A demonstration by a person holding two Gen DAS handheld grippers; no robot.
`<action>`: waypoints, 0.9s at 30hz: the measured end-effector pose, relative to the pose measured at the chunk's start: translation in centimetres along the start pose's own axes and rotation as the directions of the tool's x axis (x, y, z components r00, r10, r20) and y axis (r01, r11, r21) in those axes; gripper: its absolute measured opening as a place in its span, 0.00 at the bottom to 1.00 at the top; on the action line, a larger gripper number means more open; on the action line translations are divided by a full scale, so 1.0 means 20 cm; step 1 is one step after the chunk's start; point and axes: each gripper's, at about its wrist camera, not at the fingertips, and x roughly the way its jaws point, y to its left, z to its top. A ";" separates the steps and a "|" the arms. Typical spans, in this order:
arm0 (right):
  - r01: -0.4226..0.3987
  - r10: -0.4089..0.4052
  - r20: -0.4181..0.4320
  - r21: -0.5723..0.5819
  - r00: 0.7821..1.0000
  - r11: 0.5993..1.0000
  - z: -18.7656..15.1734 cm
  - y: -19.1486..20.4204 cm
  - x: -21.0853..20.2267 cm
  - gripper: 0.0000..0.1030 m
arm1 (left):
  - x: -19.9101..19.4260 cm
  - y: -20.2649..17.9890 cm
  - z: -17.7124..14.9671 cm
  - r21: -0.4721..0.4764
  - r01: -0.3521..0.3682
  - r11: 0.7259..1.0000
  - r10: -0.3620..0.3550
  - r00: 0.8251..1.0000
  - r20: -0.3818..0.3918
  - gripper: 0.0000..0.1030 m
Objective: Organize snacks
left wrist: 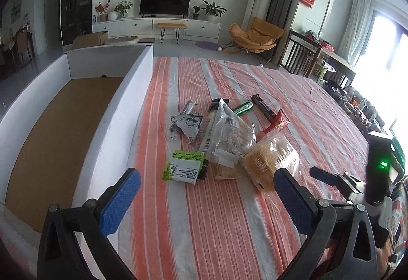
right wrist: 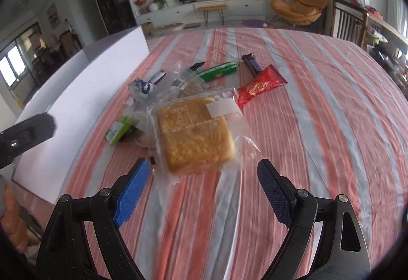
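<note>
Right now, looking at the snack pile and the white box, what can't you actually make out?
- Brown snack under the clear-wrapped square yellow cake: mostly covered in both views.
- Print on the green-and-white sachet: too small to read; half hidden by wrappers in the right wrist view.
- Near end of the white cardboard box: cut off by the left wrist frame edge.
- Nearest striped tablecloth: motion-blurred, right wrist.

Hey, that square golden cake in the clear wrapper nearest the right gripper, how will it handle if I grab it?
The wrapped cake looks spongy, so a hard squeeze would likely dent it. Its loose clear film may slip or crinkle between the right gripper fingers. It probably lifts light for its bulk.
</note>
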 end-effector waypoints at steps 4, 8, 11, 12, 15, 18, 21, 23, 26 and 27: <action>-0.013 0.008 -0.083 -0.064 0.996 0.998 0.06 0.01 0.19 0.89 | -0.02 0.05 0.01 -0.010 -0.022 1.000 0.022 1.000 0.006 1.00; -0.056 0.054 -0.159 -0.013 0.986 0.998 0.11 -0.02 0.30 0.90 | 0.01 0.07 -0.03 -0.003 -0.046 0.999 0.046 0.999 -0.023 1.00; -0.040 0.036 -0.159 -0.018 0.987 0.999 0.10 -0.01 0.32 0.90 | 0.03 0.04 -0.04 0.010 -0.045 0.999 0.046 0.998 -0.039 1.00; -0.035 0.032 -0.146 -0.016 0.989 0.999 0.09 -0.01 0.31 0.90 | 0.03 0.03 -0.05 0.017 -0.046 0.999 0.046 0.998 -0.038 1.00; -0.023 0.023 -0.075 0.001 0.997 1.000 0.04 -0.02 0.27 0.90 | 0.04 0.00 -0.04 0.044 -0.050 0.998 0.052 0.998 -0.037 1.00; 0.022 -0.023 0.017 0.085 1.000 0.996 -0.01 -0.11 0.17 0.89 | 0.08 -0.02 -0.05 0.047 -0.039 0.998 0.042 0.998 -0.055 1.00; 0.094 -0.108 0.050 0.231 0.993 0.968 -0.07 -0.27 0.09 0.89 | 0.09 -0.04 -0.06 0.063 -0.031 0.998 0.035 0.997 -0.071 1.00; 0.109 -0.132 0.064 0.275 0.989 0.955 -0.09 -0.35 0.05 0.89 | 0.10 -0.04 -0.05 0.082 -0.032 0.996 0.039 0.996 -0.082 1.00; 0.126 -0.156 0.070 0.322 0.985 0.938 -0.16 -0.44 -0.04 0.90 | 0.12 -0.02 -0.02 0.094 -0.030 0.995 0.040 0.994 -0.103 1.00; 0.118 -0.154 0.071 0.362 0.986 0.925 -0.18 -0.46 -0.04 0.90 | 0.13 -0.01 0.00 0.088 -0.026 0.996 0.036 0.993 -0.110 1.00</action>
